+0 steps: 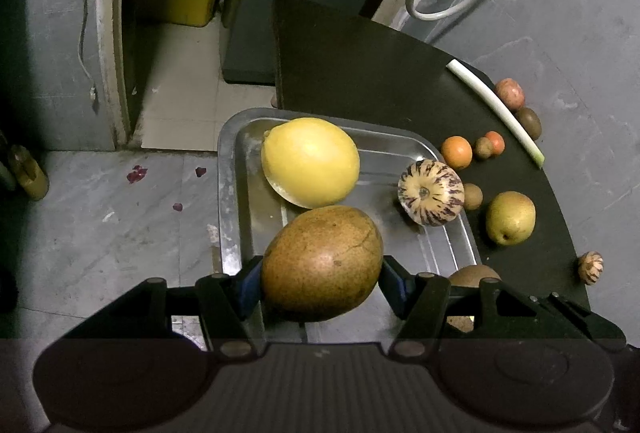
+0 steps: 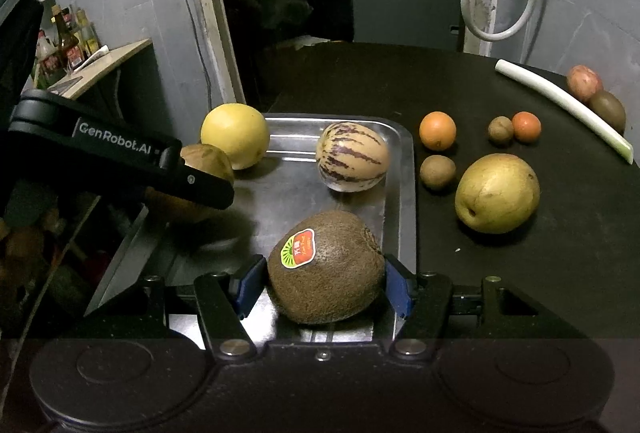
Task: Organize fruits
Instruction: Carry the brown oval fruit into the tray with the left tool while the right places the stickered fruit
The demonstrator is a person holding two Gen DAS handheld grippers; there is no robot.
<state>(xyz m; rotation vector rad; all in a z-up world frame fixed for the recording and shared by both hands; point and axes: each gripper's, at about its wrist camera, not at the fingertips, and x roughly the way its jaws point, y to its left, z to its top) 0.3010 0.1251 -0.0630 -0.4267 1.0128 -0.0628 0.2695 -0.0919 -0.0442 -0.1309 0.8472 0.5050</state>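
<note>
The left claw (image 1: 322,283) grips a brown mango (image 1: 322,263) above the metal tray (image 1: 228,193); the right claw (image 2: 326,283) grips a stickered kiwi (image 2: 326,267) over the tray's near edge. This seems the placing step: next, lower each fruit into free tray space and release.

Colours here: the left gripper (image 1: 322,283) has blue pads (image 1: 249,287) on a speckled brown-green mango (image 1: 322,263). At 12 o'clock from it, a plain yellow melon (image 1: 310,161). At 2 o'clock, a cream pepino (image 1: 431,192) with purple streaks. Silver tray (image 1: 230,193), black table (image 1: 360,65). The right gripper (image 2: 325,283) pinches a fuzzy brown kiwi (image 2: 326,269) with a red-green sticker (image 2: 298,248). Orange tangerine (image 2: 437,130) at 1 o'clock, yellow-green pear (image 2: 497,193) at 2.
</note>
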